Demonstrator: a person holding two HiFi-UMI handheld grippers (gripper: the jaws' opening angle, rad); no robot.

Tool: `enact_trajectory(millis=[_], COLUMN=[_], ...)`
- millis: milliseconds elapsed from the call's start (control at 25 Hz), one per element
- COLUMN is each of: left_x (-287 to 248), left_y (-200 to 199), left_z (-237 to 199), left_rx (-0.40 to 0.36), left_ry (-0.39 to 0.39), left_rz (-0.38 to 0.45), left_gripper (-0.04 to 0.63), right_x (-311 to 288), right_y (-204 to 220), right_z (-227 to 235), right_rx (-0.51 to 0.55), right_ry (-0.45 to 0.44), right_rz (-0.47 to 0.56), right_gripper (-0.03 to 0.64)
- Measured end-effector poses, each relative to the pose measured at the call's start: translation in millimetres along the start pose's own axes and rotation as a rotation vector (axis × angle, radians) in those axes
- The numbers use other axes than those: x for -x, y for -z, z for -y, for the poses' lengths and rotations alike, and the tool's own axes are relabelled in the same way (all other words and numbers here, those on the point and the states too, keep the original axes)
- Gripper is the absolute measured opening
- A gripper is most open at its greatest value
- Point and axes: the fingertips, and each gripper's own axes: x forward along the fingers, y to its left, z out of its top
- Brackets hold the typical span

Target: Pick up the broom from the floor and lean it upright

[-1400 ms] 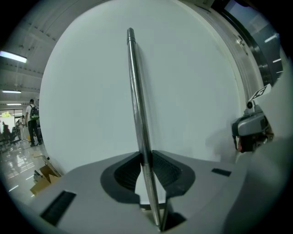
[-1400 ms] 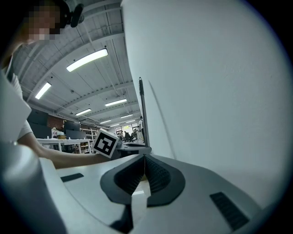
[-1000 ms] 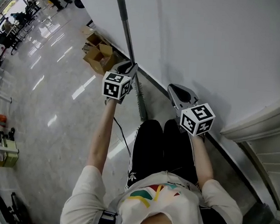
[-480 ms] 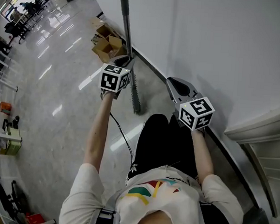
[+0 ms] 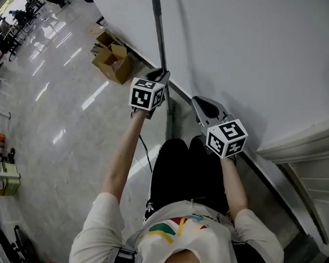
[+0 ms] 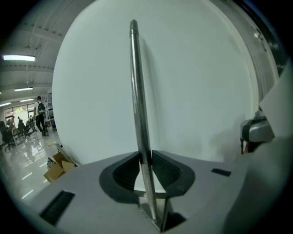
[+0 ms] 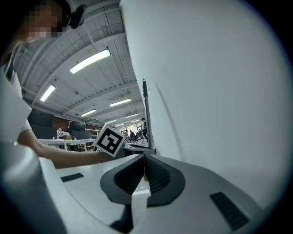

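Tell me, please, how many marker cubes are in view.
2: one on the left gripper, shut on the broom handle by the wall; one on the right gripper, shut and empty.

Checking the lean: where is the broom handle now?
Upright before the white wall, centre of the left gripper view, the broom handle is clamped in the left gripper.

Bright, even indoor light. Long fluorescent ceiling strips (image 7: 90, 61) glow at the upper left of the right gripper view; the glossy pale grey floor (image 5: 52, 126) shows white glare streaks at the head view's upper left. The slim silver metal broom handle (image 6: 139, 100) casts a soft shadow on the plain white wall (image 6: 197, 91). Both gripper views bulge fisheye-wise, corners black.
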Motion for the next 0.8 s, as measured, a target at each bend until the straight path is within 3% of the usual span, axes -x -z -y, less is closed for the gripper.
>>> enact_trajectory(millis=[120,320,520,680,800], left_x=[-20.4,-28.2,-22.3,-19.4,-19.2], left_y=[-5.5,-11.5,-12.5,-17.5,-16.6], left_z=[14.1,23.5,20.3,19.3,18.8], left_rx=[-0.044,0.005,-0.012,0.031,0.039], left_ry=[0.008,-0.015,-0.026,-0.013,-0.012], left_rz=[0.007,0.096,0.137,0.187,0.197], left_gripper=[0.120,0.120,0.122,0.241,0.252], right_x=[7.4,19.6,17.2,16.4,14.8], right_y=[5.2,7.8,12.6,18.5,20.8], right_z=[4.5,13.3,10.1,5.9,4.9], right_rx=[0.006,0.009,0.013,0.008,0.010], right_ry=[0.018,0.040,0.043,0.036,0.034], right_rz=[-0.006,-0.007,-0.017,-0.028,-0.029], right_gripper=[0.012,0.012,0.012,0.012,0.012])
